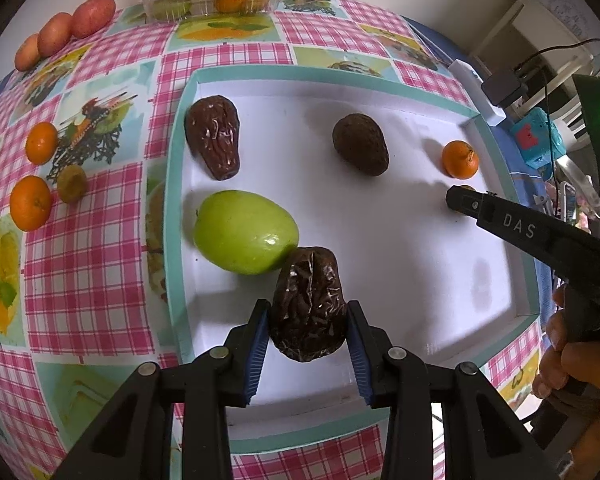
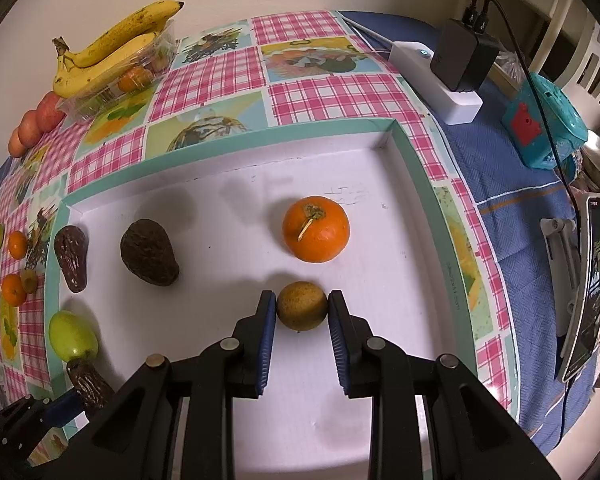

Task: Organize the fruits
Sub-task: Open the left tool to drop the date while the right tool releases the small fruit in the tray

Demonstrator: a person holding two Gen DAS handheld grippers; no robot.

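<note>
Fruits sit in the white tray (image 1: 380, 264). Left gripper (image 1: 308, 324) is clamped on a wrinkled dark date (image 1: 308, 304); its long axis runs forward between the pads, the narrower far tip touching the green apple (image 1: 244, 232) ahead-left. Right gripper (image 2: 302, 312) is clamped on a small round yellow-brown fruit (image 2: 302, 306), the orange (image 2: 315, 229) just ahead of the jaws.

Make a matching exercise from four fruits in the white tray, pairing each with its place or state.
1. wrinkled dark fruit
2. small brownish-yellow fruit
3. green apple
4. orange

A. free, at the tray's right wall
B. between the right gripper's pads
C. between the left gripper's pads
D. free, touching the wrinkled fruit's tip

Pairs: 1-C, 2-B, 3-D, 4-A
</note>
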